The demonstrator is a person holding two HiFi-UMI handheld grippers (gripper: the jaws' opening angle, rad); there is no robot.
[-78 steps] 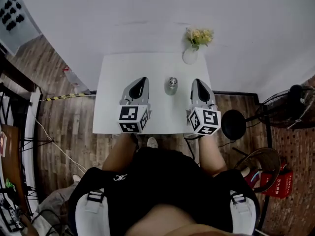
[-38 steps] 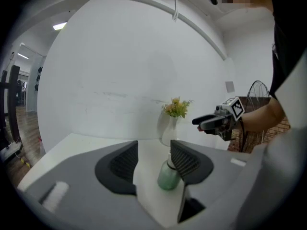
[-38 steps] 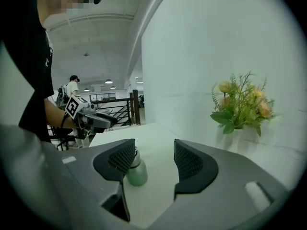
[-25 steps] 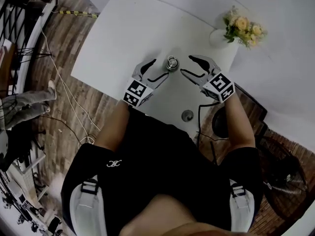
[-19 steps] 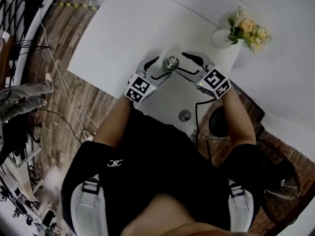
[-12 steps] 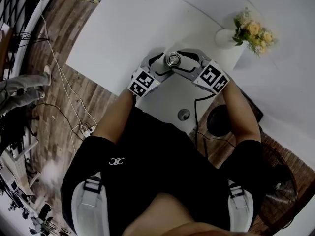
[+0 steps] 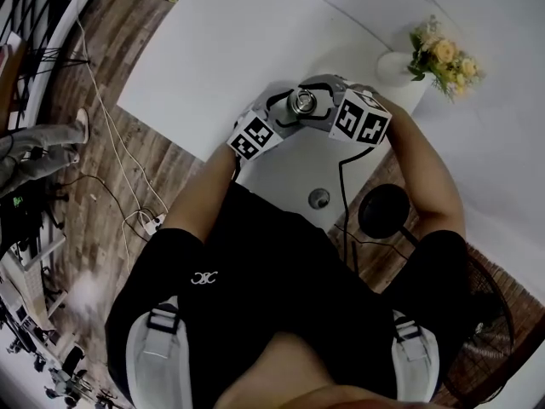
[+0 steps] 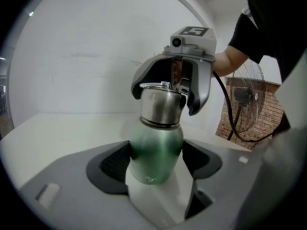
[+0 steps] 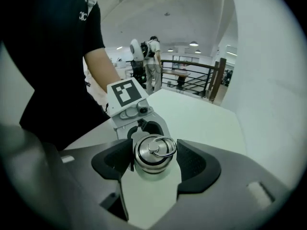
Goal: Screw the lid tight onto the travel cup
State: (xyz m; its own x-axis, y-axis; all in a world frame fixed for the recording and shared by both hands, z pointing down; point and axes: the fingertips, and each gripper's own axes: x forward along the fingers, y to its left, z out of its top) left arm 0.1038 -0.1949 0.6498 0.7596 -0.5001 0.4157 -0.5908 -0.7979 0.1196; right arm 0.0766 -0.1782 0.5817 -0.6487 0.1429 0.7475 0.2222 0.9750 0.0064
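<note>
The travel cup (image 7: 301,102) stands on the table (image 7: 221,41) between the left hand-held gripper (image 8: 158,166) and the right hand-held gripper (image 9: 153,163).

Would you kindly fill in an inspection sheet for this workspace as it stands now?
Surface: white table, plain top.
Job's things: green travel cup upright; steel lid with a ring sits on it; tightness cannot be told.
Clutter: vase of flowers at a far corner; small round thing near the front edge, unidentified.
Grippers: left gripper open around the cup's body; right gripper open around the lid; both sets of jaws have just been opening.
Cables: black cable hangs from the right gripper; loose cables on the wooden floor.
Surroundings: fan, brick wall, people by a railing.
</note>
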